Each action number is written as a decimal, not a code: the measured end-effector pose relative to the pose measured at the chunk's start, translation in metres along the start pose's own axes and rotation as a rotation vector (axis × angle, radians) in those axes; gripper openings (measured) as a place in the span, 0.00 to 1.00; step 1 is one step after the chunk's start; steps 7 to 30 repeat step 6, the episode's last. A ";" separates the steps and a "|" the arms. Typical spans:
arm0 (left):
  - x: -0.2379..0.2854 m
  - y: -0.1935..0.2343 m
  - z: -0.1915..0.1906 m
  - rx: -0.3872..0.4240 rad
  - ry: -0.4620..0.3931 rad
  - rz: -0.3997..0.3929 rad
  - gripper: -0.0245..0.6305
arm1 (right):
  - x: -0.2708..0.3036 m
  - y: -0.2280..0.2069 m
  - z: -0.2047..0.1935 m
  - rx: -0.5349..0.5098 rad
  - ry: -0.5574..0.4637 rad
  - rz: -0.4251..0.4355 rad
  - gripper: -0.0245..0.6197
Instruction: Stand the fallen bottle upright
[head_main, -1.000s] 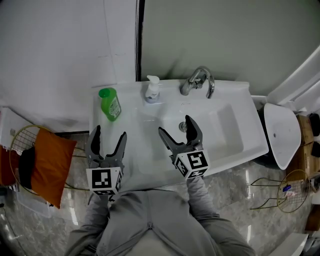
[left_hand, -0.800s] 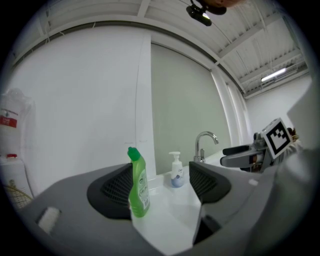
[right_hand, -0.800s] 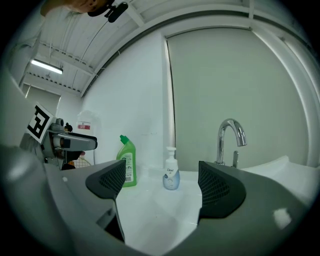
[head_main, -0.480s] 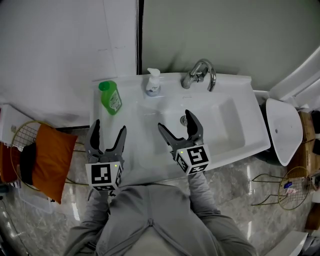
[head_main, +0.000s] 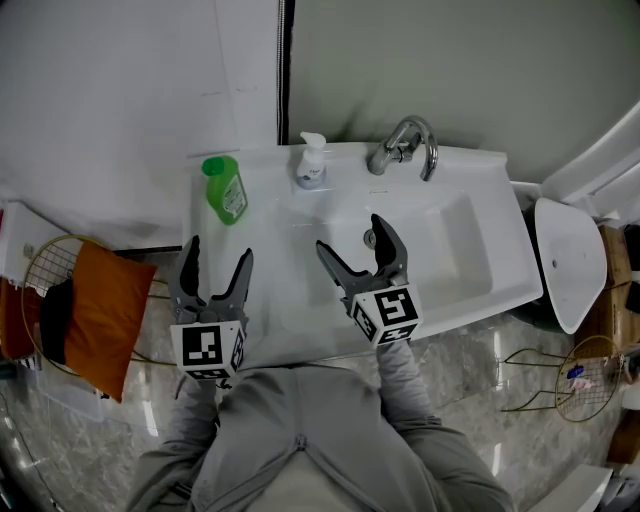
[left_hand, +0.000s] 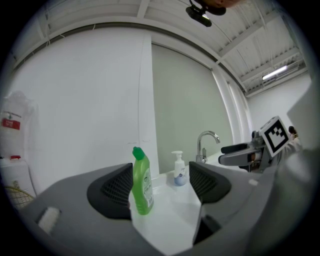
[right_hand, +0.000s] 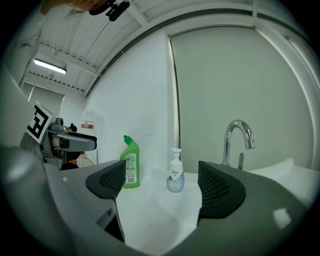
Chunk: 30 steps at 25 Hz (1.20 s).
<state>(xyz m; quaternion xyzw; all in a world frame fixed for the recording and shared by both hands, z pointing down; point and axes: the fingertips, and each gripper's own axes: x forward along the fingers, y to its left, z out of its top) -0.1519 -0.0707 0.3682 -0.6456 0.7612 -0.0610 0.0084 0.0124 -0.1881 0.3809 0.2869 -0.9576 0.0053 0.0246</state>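
Fingers (left_hand: 112, 192) wide apart on left gripper (head_main: 217, 258), same on right gripper (head_main: 352, 240), both empty above white counter (head_main: 282, 305). Green bottle (head_main: 224, 190) upright at back left corner. Grey-green wall (head_main: 450, 70), marble floor (head_main: 500, 345). I read "Dove" on pump bottle (right_hand: 175, 177).

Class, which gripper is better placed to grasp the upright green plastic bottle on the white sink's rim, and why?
Left: the open left gripper faces the green plastic bottle, seen between its jaws ahead; the right gripper hovers over the white basin.
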 end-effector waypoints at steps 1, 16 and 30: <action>0.000 0.000 0.000 -0.001 0.000 0.000 0.62 | 0.000 0.000 0.000 0.001 0.000 0.000 0.71; 0.001 0.001 0.001 0.002 0.000 0.001 0.62 | 0.001 0.000 0.001 -0.003 -0.003 0.000 0.71; 0.001 0.001 0.001 0.002 0.000 0.001 0.62 | 0.001 0.000 0.001 -0.003 -0.003 0.000 0.71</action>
